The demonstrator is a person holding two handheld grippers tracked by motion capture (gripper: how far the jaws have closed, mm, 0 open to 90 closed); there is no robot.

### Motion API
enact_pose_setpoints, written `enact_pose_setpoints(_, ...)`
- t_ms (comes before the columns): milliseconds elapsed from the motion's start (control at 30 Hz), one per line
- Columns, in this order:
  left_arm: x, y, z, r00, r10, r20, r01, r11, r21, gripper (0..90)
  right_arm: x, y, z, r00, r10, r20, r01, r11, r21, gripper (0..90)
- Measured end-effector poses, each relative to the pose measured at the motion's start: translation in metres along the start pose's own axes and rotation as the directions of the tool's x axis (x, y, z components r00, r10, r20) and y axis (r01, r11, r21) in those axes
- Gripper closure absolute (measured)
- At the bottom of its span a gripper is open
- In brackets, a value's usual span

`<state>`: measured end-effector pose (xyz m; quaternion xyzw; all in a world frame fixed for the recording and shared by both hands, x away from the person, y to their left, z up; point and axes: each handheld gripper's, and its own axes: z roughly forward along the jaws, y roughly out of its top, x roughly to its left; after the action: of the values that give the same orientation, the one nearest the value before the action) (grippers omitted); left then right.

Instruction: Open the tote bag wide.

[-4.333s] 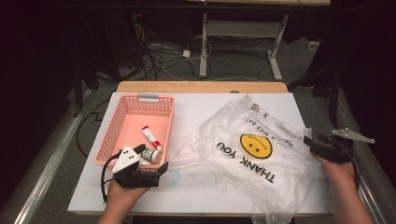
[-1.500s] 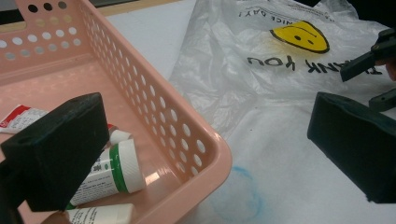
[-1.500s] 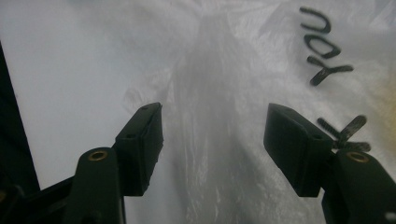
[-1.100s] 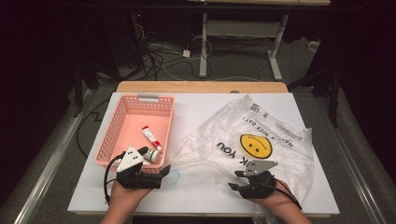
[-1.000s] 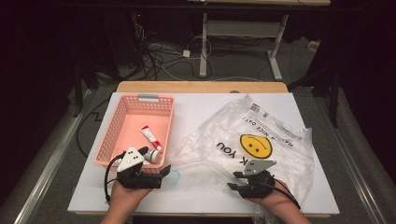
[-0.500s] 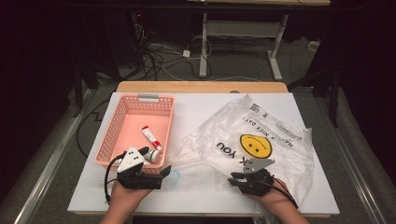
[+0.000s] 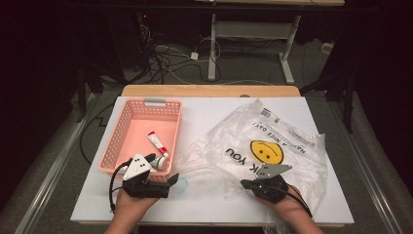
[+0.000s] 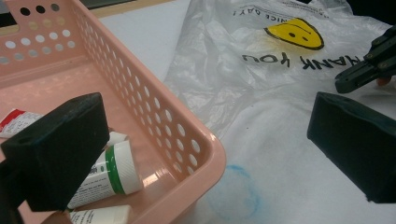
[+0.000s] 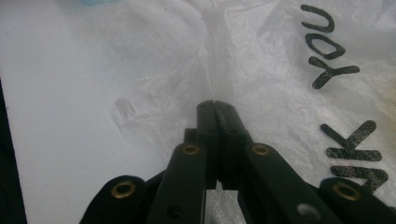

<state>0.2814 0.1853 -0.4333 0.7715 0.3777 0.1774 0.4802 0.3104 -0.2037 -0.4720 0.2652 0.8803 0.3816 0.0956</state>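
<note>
From the high view, we see the plastic bag [image 7: 265,148] lying flat and crumpled on the right half of the white tabletop [image 7: 209,109], with the right gripper [image 7: 246,184] at its near edge and the left gripper [image 7: 173,179] at the near right corner of the pink basket [image 7: 122,131], which holds a tube [image 7: 157,143]. We judge the bag very light, limp and slippery: it will drape and slide rather than lift as one piece, so a bunched fold at the edge or mouth is the place to hold it. In the left gripper view, that gripper's jaws stand spread wide with nothing between them, over the basket's corner; a white bottle [image 8: 109,175] with a green band lies inside, and a faint blue ring [image 8: 233,191] marks the tabletop beside the basket. The basket wall is the nearest obstacle to that hand. In the right gripper view, the right gripper [image 9: 215,103] has just been closing and its jaws are now pressed together on a thin ridge of the bag's film [image 9: 212,70]; such a thin pinch could slip out, we think.
</note>
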Motion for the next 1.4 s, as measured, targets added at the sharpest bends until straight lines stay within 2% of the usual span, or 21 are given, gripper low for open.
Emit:
enact_pose_setpoints(333, -0.001, 0.000, 0.000, 1.0000, 0.001, 0.003, -0.001, 1.0000, -0.001, 0.0, -0.003, 0.001, -0.008, 0.9995, 0.007, 0.032, -0.005, 0.998, -0.060, 90.0)
enact_pose_setpoints(400, -0.001, 0.000, 0.000, 1.0000, 0.001, 0.005, -0.001, 1.0000, -0.002, 0.0, -0.005, 0.002, -0.009, 0.9991, 0.027, 0.032, -0.024, 0.995, -0.097, 90.0)
enact_pose_setpoints(533, -0.001, 0.000, 0.001, 0.9998, 0.008, 0.017, -0.008, 0.9999, -0.008, 0.0, -0.009, 0.004, -0.012, 0.9979, 0.046, 0.045, -0.040, 0.990, -0.137, 90.0)
enact_pose_setpoints(567, -0.001, 0.001, 0.002, 0.9997, 0.010, 0.021, -0.010, 0.9999, -0.007, 0.0, -0.013, 0.006, -0.013, 0.9959, 0.069, 0.058, -0.058, 0.984, -0.169, 90.0)
enact_pose_setpoints(700, -0.002, 0.001, 0.002, 0.9995, 0.018, 0.025, -0.018, 0.9997, -0.015, 0.0, -0.017, 0.010, -0.017, 0.9935, 0.088, 0.071, -0.072, 0.976, -0.205, 90.0)
enact_pose_setpoints(833, -0.003, 0.001, 0.003, 0.9994, 0.013, 0.033, -0.012, 0.9998, -0.016, 0.0, -0.021, 0.018, -0.026, 0.9884, 0.100, 0.114, -0.067, 0.962, -0.265, 90.0)
enact_pose_setpoints(967, -0.003, 0.001, 0.003, 0.9993, 0.016, 0.033, -0.016, 0.9998, -0.015, 0.0, -0.024, 0.025, -0.032, 0.9808, 0.116, 0.157, -0.064, 0.952, -0.300, 90.0)
enact_pose_setpoints(1067, -0.004, 0.001, 0.003, 0.9994, 0.013, 0.032, -0.013, 0.9998, -0.016, 0.0, -0.026, 0.028, -0.034, 0.9801, 0.120, 0.158, -0.065, 0.946, -0.317, 90.0)
enact_pose_setpoints(1167, -0.003, 0.000, 0.003, 0.9996, 0.011, 0.027, -0.010, 0.9998, -0.016, 0.0, -0.030, 0.033, -0.038, 0.9774, 0.128, 0.168, -0.061, 0.934, -0.351, 90.0)
enact_pose_setpoints(1200, -0.003, 0.000, 0.003, 0.9996, 0.008, 0.026, -0.008, 0.9998, -0.017, 0.0, -0.032, 0.036, -0.041, 0.9753, 0.136, 0.174, -0.062, 0.925, -0.374, 90.0)
enact_pose_setpoints(1233, -0.002, 0.000, 0.003, 0.9996, 0.008, 0.025, -0.008, 0.9998, -0.017, 0.0, -0.032, 0.036, -0.041, 0.9753, 0.136, 0.174, -0.062, 0.925, -0.374, 90.0)
enact_pose_setpoints(1267, -0.002, 0.000, 0.003, 0.9997, 0.008, 0.023, -0.008, 0.9998, -0.018, 0.0, -0.033, 0.037, -0.042, 0.9739, 0.141, 0.177, -0.064, 0.921, -0.384, 90.0)
enact_pose_setpoints(1300, -0.002, 0.000, 0.003, 0.9997, 0.009, 0.022, -0.008, 0.9998, -0.018, 0.0, -0.034, 0.040, -0.045, 0.9714, 0.154, 0.181, -0.069, 0.912, -0.403, 90.0)
enact_pose_setpoints(1333, -0.001, 0.000, 0.003, 0.9998, 0.008, 0.021, -0.008, 0.9998, -0.018, 0.0, -0.034, 0.040, -0.045, 0.9714, 0.154, 0.181, -0.069, 0.912, -0.403, 90.0)
enact_pose_setpoints(1400, -0.001, 0.000, 0.002, 0.9999, 0.008, 0.014, -0.008, 0.9998, -0.019, 0.0, -0.036, 0.043, -0.050, 0.9723, 0.140, 0.187, -0.049, 0.905, -0.424, 90.0)
